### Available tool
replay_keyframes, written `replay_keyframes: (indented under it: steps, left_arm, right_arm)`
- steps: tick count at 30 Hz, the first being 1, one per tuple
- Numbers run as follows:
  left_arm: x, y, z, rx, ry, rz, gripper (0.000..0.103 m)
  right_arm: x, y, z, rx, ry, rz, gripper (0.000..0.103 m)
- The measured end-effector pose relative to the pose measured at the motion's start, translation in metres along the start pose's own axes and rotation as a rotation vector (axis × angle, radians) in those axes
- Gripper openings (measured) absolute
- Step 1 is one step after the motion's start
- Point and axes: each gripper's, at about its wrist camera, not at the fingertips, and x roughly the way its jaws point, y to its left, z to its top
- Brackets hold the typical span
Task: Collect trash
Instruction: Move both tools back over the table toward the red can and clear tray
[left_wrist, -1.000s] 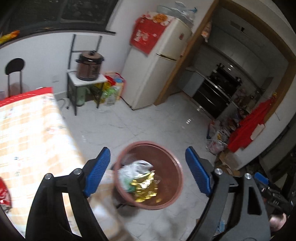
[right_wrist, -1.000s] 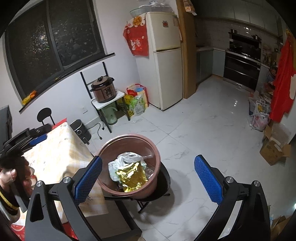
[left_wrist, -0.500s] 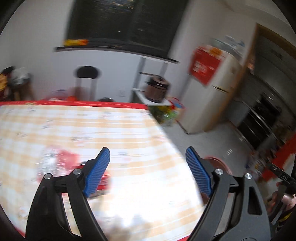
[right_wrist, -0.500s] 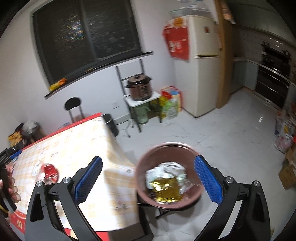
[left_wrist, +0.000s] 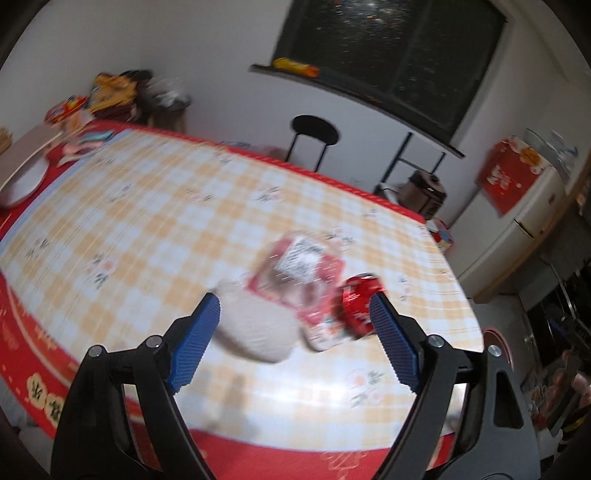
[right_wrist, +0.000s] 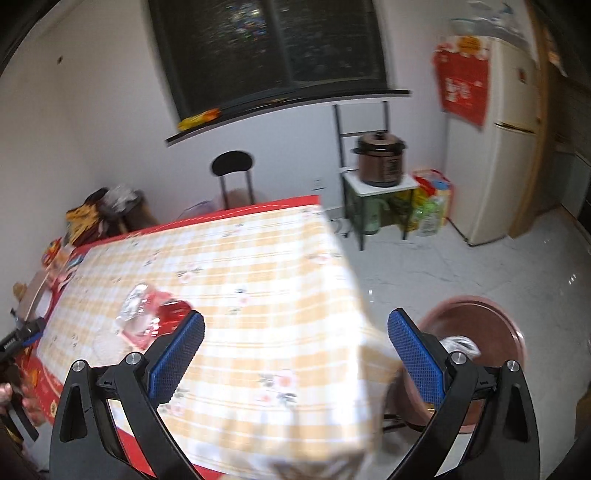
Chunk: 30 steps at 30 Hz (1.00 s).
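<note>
A dining room with white walls and a dark window is seen, its middle taken up by a table (left_wrist: 155, 221) under a yellow-and-white checked cloth with a red border. Going left to right in the left wrist view, a heap of packets (left_wrist: 110, 92) is found beyond the far left corner of the table, and a black chair (left_wrist: 314, 133) stands behind the far edge. On the cloth, toward the near right part of the table, a pale crumpled wad (left_wrist: 255, 325) lies blurred, touching a clear wrapper with red print (left_wrist: 299, 273), and a shiny red wrapper (left_wrist: 360, 299) lies just beside that, nearest the right edge. The left gripper (left_wrist: 291, 339) is held above this trash with its jaws spread wide and nothing between the pads.

In the right wrist view, the same wrappers are seen near the left edge of the table. The right gripper (right_wrist: 295, 358) is held over the near right corner, jaws wide and empty. Off the right edge, a brown bin (right_wrist: 476, 332) stands on the floor with some white trash inside. A cooker (right_wrist: 380, 158) on a small stand and a fridge (right_wrist: 495, 155) are seen against the far wall.
</note>
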Motion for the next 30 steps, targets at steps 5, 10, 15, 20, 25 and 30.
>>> replay_keyframes:
  steps: [5, 10, 15, 20, 25, 30]
  left_arm:
    - [-0.001, 0.041, -0.010, -0.046, 0.027, -0.006, 0.081]
    - [0.014, 0.060, -0.017, -0.092, 0.076, -0.045, 0.078]
    - [0.044, 0.070, -0.027, -0.162, 0.172, -0.090, 0.067]
    - [0.077, 0.075, -0.036, -0.237, 0.259, -0.143, 0.063]
    - [0.105, 0.078, -0.035, -0.288, 0.300, -0.174, 0.063]
    - [0.132, 0.081, -0.033, -0.325, 0.327, -0.135, 0.065]
  right_arm:
    - [0.013, 0.051, 0.004, -0.049, 0.025, 0.033, 0.098]
    - [0.024, 0.093, 0.004, -0.093, 0.052, 0.049, 0.098]
    - [0.035, 0.126, 0.002, -0.119, 0.081, 0.054, 0.098]
    - [0.041, 0.144, -0.004, -0.130, 0.107, 0.037, 0.098]
    - [0.043, 0.149, -0.010, -0.124, 0.129, 0.005, 0.098]
    - [0.042, 0.150, -0.016, -0.114, 0.142, -0.031, 0.098]
